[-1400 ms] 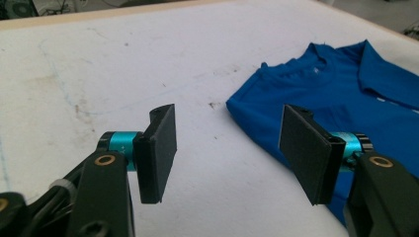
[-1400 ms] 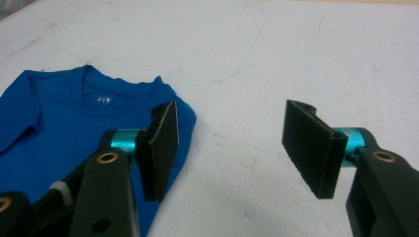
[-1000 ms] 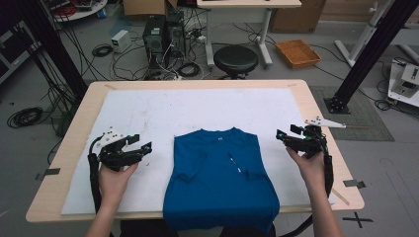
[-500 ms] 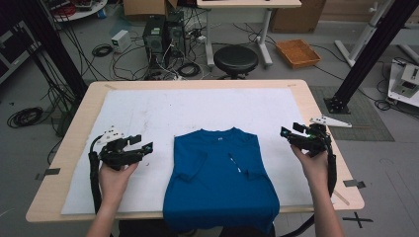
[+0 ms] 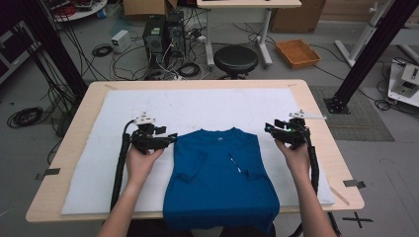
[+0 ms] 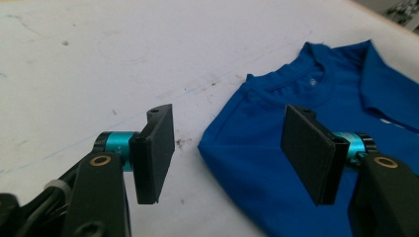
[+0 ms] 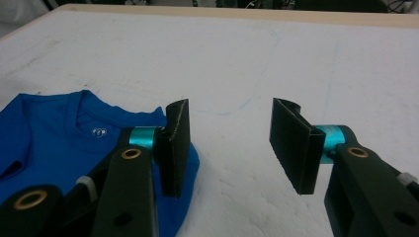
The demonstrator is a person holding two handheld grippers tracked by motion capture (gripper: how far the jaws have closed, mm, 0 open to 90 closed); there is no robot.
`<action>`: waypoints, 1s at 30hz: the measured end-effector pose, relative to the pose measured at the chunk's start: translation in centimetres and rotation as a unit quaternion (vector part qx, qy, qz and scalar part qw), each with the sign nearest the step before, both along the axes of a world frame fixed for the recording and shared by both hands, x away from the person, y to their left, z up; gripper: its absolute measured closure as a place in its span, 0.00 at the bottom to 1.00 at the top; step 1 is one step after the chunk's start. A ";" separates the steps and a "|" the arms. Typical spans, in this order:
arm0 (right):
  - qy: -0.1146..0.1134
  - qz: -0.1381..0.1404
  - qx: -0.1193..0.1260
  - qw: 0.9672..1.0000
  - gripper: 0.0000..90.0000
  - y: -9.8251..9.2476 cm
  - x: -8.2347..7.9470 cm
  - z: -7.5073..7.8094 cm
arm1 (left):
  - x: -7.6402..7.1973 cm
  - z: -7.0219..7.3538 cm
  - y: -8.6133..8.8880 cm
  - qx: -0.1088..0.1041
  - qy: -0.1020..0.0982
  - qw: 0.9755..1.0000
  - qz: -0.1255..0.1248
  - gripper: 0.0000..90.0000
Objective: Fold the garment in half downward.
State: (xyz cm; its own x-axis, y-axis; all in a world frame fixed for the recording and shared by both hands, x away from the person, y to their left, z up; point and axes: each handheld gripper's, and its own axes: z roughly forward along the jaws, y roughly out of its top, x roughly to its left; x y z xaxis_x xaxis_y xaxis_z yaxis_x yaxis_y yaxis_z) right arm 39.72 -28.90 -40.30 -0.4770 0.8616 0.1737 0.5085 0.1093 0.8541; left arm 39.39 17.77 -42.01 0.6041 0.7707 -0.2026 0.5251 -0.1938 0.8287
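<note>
A blue shirt [image 5: 220, 180] lies flat on a white sheet [image 5: 207, 106] that covers the wooden counter [image 5: 316, 106]. Its collar points to 12 o'clock and its hem hangs over the counter edge at 6 o'clock. Both short sleeves are folded in over the chest.

The left gripper [image 5: 170, 138] sits at 9 o'clock of the shirt, just beside the left shoulder, held by the left hand [image 5: 141, 163]. Its fingers [image 6: 155, 153] stand wide apart with nothing between them. In the left gripper view one finger hangs over the bare sheet and the other over the blue cloth near the shoulder edge, with the collar at 1 o'clock beyond them.

The right gripper [image 5: 271, 127] sits at 3 o'clock of the collar, just beside the right shoulder, held by the right hand [image 5: 296, 158]. Its fingers [image 7: 178, 145] have just been closing, yet a clear gap remains and nothing lies between them. In the right gripper view one finger stands over the edge of the shirt's shoulder and the other over the bare sheet; the collar with its small label lies at 9 o'clock of them.

Whether the fingertips touch the cloth, I cannot tell.
</note>
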 end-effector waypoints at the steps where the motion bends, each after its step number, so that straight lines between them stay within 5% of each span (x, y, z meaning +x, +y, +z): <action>1: 0.003 0.002 -0.001 1.000 0.58 0.3 0.3 0.0 | 0.5 -0.2 -0.4 0.002 0.004 1.000 -0.002 0.43; 4: 0.016 0.020 -0.007 1.000 0.61 1.6 1.5 -0.3 | 1.9 -0.8 -1.3 0.001 0.027 1.000 -0.002 0.46; 10: 0.053 0.052 -0.063 0.995 0.67 4.6 3.3 -1.6 | 3.9 -1.7 -3.4 0.021 0.059 0.998 -0.014 0.46; 14: 0.084 0.068 -0.099 0.989 0.71 6.2 4.2 -2.6 | 4.0 -2.2 -4.5 0.058 0.066 0.996 -0.026 0.46; 15: 0.095 0.076 -0.121 0.985 0.75 6.6 4.4 -3.1 | 4.1 -2.4 -4.6 0.066 0.066 0.995 -0.025 0.50; 16: 0.095 0.076 -0.121 0.985 0.75 6.6 4.4 -3.1 | 4.0 -2.3 -4.5 0.072 0.063 0.995 -0.022 0.50; 19: 0.100 0.084 -0.150 0.980 0.94 6.8 4.4 -3.5 | 4.1 -2.3 -4.3 0.074 0.065 0.995 -0.009 0.61; 23: 0.088 0.085 -0.156 0.980 0.97 6.6 4.2 -3.3 | 4.0 -2.0 -4.4 0.087 0.056 0.995 -0.005 0.63; 28: 0.070 0.079 -0.121 0.987 0.77 6.6 4.4 -2.6 | 4.4 -1.8 -4.5 0.057 0.039 0.997 -0.019 0.58; 30: 0.069 0.085 -0.114 0.987 0.73 6.9 4.6 -2.8 | 4.7 -2.0 -5.0 0.070 0.053 0.996 -0.028 0.58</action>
